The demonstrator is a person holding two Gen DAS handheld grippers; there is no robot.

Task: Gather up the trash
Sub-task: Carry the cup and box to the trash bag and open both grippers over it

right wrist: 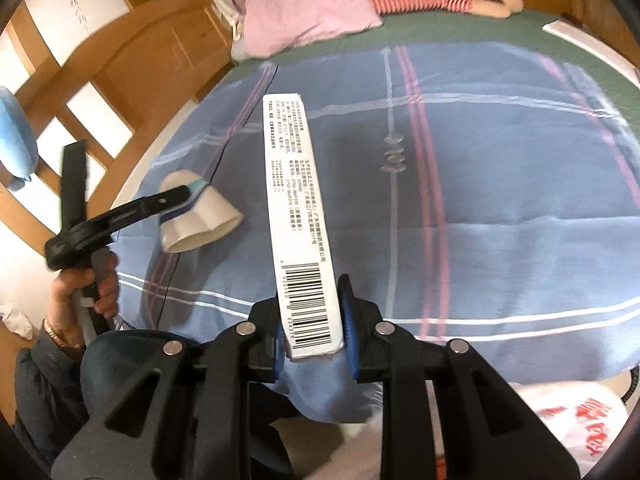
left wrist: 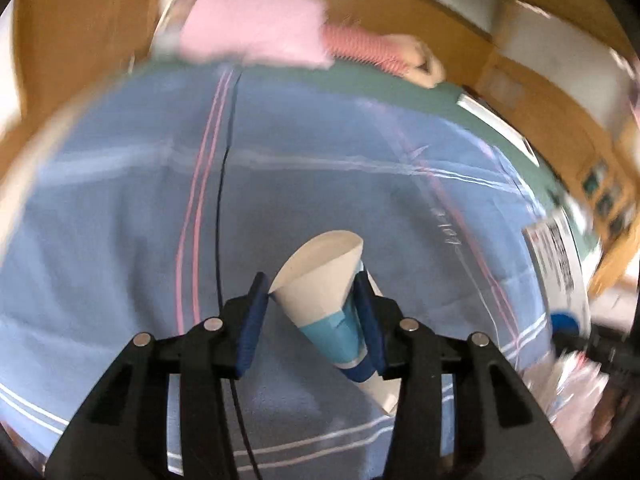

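My left gripper (left wrist: 312,316) pinches the squashed paper cup (left wrist: 328,300) and my right gripper (right wrist: 310,328) clamps the long carton (right wrist: 298,216) by its barcode end, both lifted off the blue plaid blanket (right wrist: 500,184) for bagging. A white plastic bag (right wrist: 576,420) waits near the bed's edge; nothing blocks the way there.

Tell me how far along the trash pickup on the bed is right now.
Midway. In hand: the left tool grips a squashed white paper cup with blue bands, and the right tool clamps a long white barcoded carton, both lifted off the blue plaid blanket. Left to do: neither piece is dropped yet into the white plastic bag with red print at the bed's edge. No other trash shows on the blanket.
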